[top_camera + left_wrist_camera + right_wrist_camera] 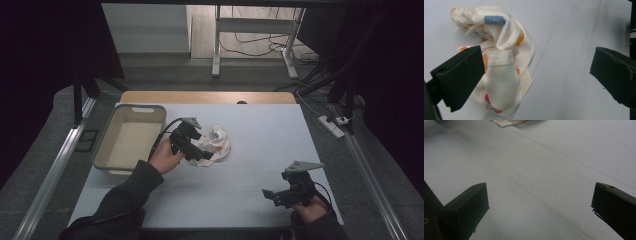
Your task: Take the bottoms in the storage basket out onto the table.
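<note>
**Left tool over crumpled cloth, jaws apart; right tool idle at near edge**

Nearest the person, at the right front corner of the worktop (260,165), the right tool (280,195) is held low in the right hand (310,209). Its jaws stand wide apart with nothing between them; the right gripper view shows bare pale surface under them and a corner of fabric at the far top edge of that view.

Further in, left of centre, the left hand (165,157) holds the left tool (200,152) against the near edge of a crumpled white cloth (216,142). In the left gripper view the jaws are spread wide. The cloth (501,62), printed with orange, red and blue spots, lies flat on the worktop, bunched into a loose heap. One jaw overlaps its edge; the other stands well clear over bare surface. Nothing is clamped. Whether the jaw touches the fabric cannot be told.

Just beyond and to the left of the cloth, a beige rectangular bin (112,145) sits at the worktop's left edge, its inside bare.
</note>
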Available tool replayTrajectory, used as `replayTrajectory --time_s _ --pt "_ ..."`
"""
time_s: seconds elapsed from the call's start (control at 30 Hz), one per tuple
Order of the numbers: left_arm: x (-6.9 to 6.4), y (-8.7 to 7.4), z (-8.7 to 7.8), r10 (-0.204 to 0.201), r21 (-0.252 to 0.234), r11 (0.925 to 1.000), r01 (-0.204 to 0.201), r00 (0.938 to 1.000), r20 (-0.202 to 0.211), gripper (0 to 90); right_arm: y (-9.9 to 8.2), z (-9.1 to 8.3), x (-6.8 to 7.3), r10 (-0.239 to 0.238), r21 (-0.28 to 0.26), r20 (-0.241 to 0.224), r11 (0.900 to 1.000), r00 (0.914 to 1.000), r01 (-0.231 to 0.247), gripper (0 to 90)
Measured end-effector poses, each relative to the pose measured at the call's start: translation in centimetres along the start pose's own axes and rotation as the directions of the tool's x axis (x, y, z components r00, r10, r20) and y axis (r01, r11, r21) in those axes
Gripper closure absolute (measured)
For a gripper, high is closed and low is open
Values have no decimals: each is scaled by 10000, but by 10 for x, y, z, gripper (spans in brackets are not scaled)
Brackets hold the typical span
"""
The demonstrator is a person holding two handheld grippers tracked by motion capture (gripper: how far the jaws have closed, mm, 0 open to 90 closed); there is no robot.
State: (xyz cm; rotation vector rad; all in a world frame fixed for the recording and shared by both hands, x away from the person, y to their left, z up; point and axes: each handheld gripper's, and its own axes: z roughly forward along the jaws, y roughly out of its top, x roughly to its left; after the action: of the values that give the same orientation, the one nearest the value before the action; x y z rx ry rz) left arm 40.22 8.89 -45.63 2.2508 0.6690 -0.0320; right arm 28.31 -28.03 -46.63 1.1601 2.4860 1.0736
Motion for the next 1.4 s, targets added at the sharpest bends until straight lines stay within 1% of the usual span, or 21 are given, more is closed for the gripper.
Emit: replayTrajectory --time_s 0.13,0.3,0.6,0.83,1.13,1.4 --pt "0 -1 -3 70 -91 9999 -71 9999 -75 0 0 0 0 -7 3 5 10000 10000 7 10" --pt "0 -3 -6 -49 -240 9997 48 10000 -37 0 0 0 0 3 -3 -2 10000 10000 -3 10" --pt "-3 -6 -9 -68 -144 9999 66 9999 -129 0 0 0 0 -7 -1 -3 10000 10000 7 10" --pt "-6 -8 -12 -24 -130 9999 22 9999 -106 0 0 0 0 -15 4 -7 10000 10000 15 10" --pt "-5 -11 -15 -111 -180 9998 111 9999 -18 0 0 0 1 -58 40 -18 10000 10000 58 10" --pt "-7 -13 -18 -67 -128 9999 65 9999 -100 0 0 0 0 -71 74 -24 9999 10000 71 10"
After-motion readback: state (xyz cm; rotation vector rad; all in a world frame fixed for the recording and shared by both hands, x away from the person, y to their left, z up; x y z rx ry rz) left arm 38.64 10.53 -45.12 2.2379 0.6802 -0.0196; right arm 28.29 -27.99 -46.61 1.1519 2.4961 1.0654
